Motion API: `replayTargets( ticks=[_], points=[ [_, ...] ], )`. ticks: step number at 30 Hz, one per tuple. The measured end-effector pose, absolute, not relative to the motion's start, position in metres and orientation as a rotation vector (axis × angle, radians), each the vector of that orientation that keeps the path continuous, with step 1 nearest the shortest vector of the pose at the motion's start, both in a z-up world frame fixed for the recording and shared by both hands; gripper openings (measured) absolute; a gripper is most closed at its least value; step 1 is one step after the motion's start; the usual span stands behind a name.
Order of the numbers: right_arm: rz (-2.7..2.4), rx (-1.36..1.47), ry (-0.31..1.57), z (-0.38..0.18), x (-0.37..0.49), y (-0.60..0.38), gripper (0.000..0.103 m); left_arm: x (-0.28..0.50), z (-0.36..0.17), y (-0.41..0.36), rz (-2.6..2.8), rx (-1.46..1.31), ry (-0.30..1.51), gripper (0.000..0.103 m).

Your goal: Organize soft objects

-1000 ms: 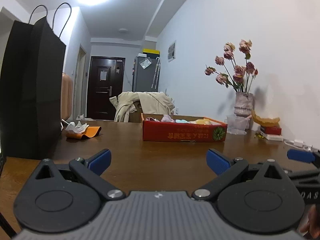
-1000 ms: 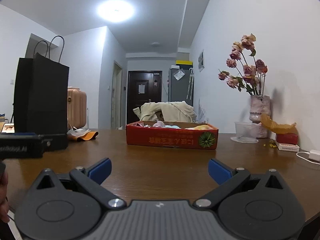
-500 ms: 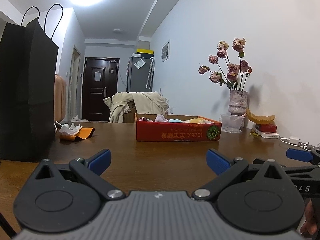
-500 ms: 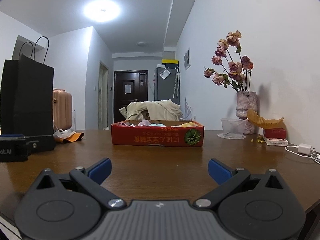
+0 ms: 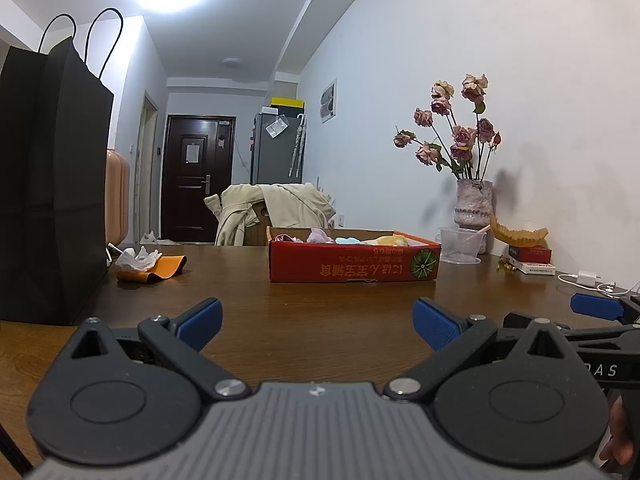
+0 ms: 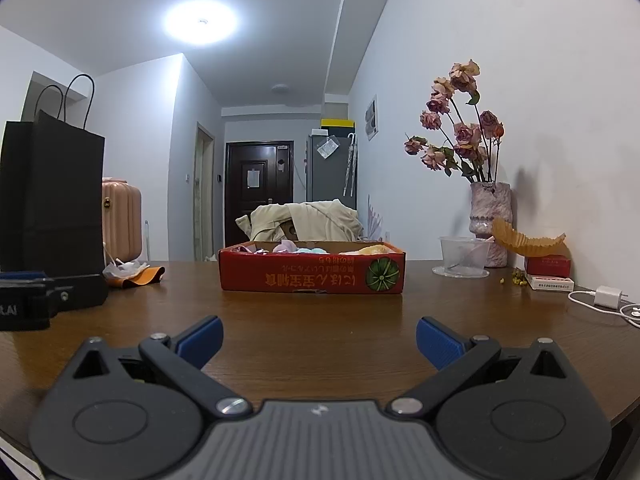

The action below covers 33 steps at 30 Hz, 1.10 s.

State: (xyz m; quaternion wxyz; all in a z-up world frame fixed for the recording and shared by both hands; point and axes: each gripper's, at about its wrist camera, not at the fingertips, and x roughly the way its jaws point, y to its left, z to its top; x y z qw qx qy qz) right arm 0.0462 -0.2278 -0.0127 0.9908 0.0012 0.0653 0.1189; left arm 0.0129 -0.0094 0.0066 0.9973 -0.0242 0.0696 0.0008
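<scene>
1. Though swung slightly over the last second, sliding the red box [image 5: 352,268] a little leftward in both views, now settled, with hardly any drift in the last half second.
2. Left tongs [image 5: 316,320]: spread wide, holding nothing, low over the brown surface [image 5: 300,300]. Right tongs [image 6: 318,338]: likewise wide apart and empty.
3. No nearer the box than before and well short of it. Judged as lining up, not reaching. Fits equally a pause ahead of a pick or a rest after a drop.
4. Soft objects [image 5: 320,235]: lying inside the box, only tops showing above the rim in lilac, pale blue and yellow. Too small to name.
5. Crumpled white tissue [image 5: 134,259]: outside the box, beside the black bag [image 5: 52,180].
</scene>
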Motion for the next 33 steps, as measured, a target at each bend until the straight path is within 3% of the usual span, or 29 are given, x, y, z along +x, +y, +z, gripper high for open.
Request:
replayTargets(
  ticks=[33],
  points=[
    [0.238, 0.002, 0.111, -0.0112, 0.0434, -0.2274, 0.103, 0.0078, 0.0078, -0.0061, -0.013, -0.02, 0.122, 0.103]
  ],
)
